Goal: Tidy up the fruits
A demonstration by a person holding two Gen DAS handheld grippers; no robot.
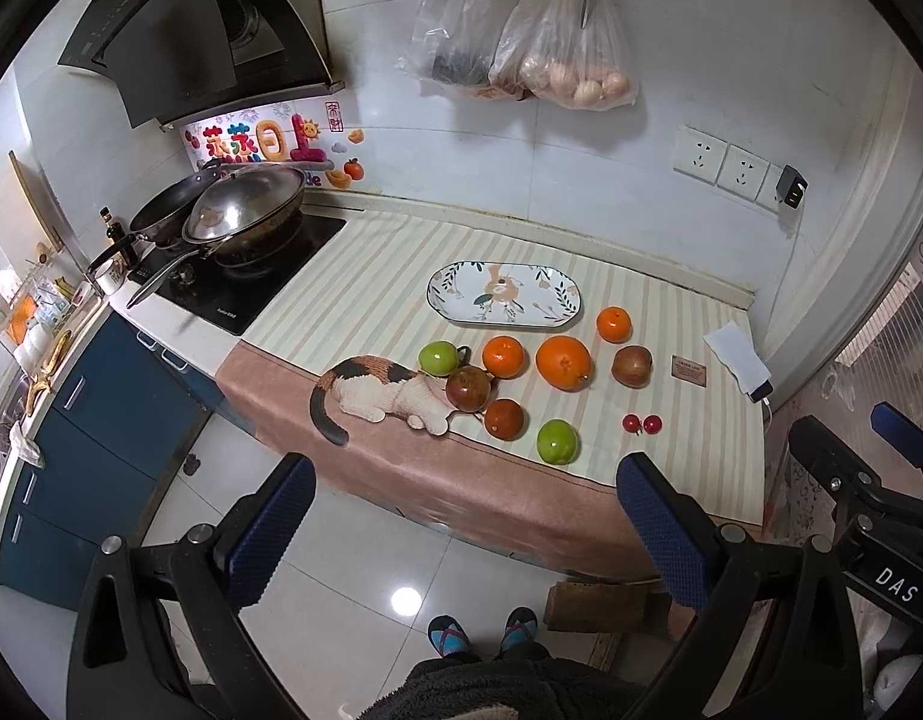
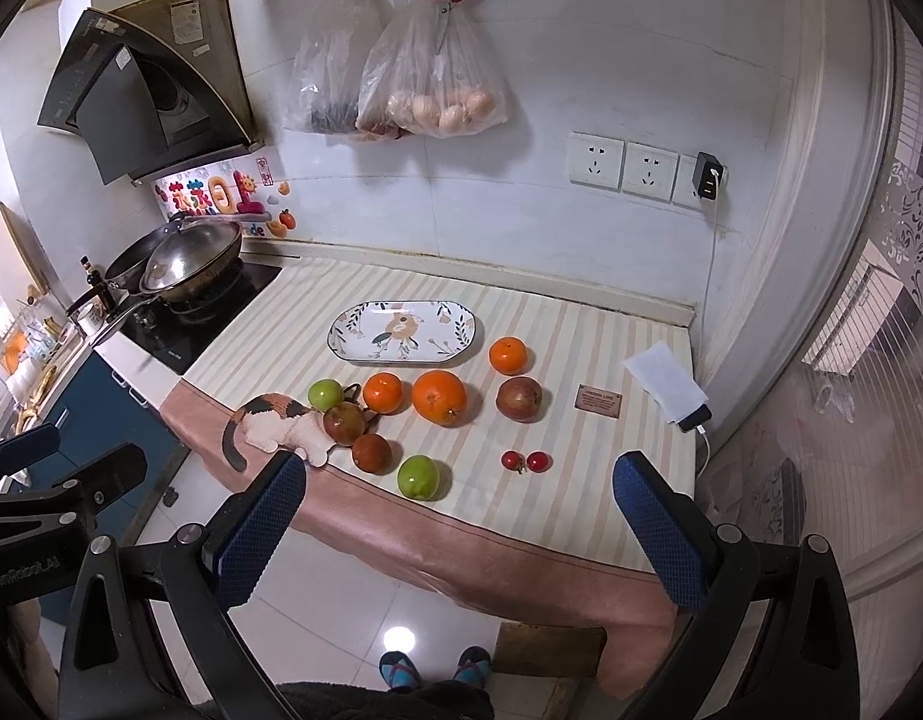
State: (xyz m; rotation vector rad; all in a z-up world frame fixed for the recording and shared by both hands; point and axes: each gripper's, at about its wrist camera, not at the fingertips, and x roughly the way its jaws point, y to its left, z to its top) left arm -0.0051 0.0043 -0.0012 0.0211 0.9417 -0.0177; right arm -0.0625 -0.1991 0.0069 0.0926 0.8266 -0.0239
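1. We count on the tabletop: three oranges, two green fruits, three reddish-brown fruits, two cherry tomatoes.
2. One plate sits bare behind them.
3. Left tool and right tool both gape wide, holding nothing.

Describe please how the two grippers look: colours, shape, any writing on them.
Both are black, angular frames with round silver bolts, each ending in two flat fingers faced with blue, dimpled pads. The left gripper and right gripper match. White lettering shows: "DAS" on the right one's body, "GenRobot.AI" on the left's. No cables visible.
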